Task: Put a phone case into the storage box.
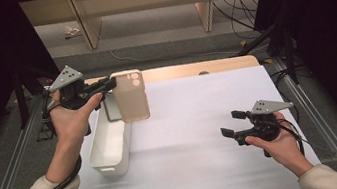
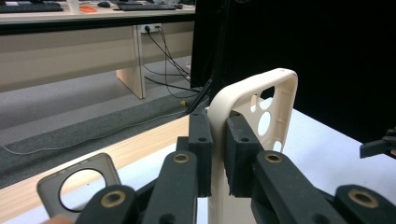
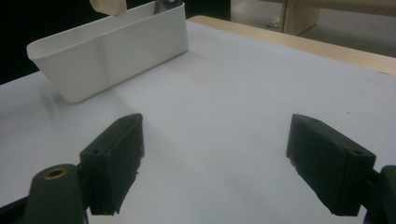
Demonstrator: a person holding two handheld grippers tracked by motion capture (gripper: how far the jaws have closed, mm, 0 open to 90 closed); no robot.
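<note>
Cream-coloured phone case (image 1: 130, 96) is up in the air, pinched along one edge by the left gripper (image 1: 113, 84), hanging above the far end of the white bin (image 1: 108, 146) on the left side of the table. From the left gripper view you can see the two black pads (image 2: 201, 140) squeezed tight on the case's side wall, with the camera cutouts on the far side of the jaws. Case is held upright, long side vertical.

Down low in that same view there's a grey phone case (image 2: 77, 186) with a big round hole, standing on end in the bin as far as I can tell.

Right gripper (image 1: 234, 122) is well apart from all this, hovering low over the white table sheet (image 1: 195, 120) on the right side. Its jaws are spread wide with nothing between them, just bare sheet showing in the right gripper view, and the bin sits off in the distance there.
</note>
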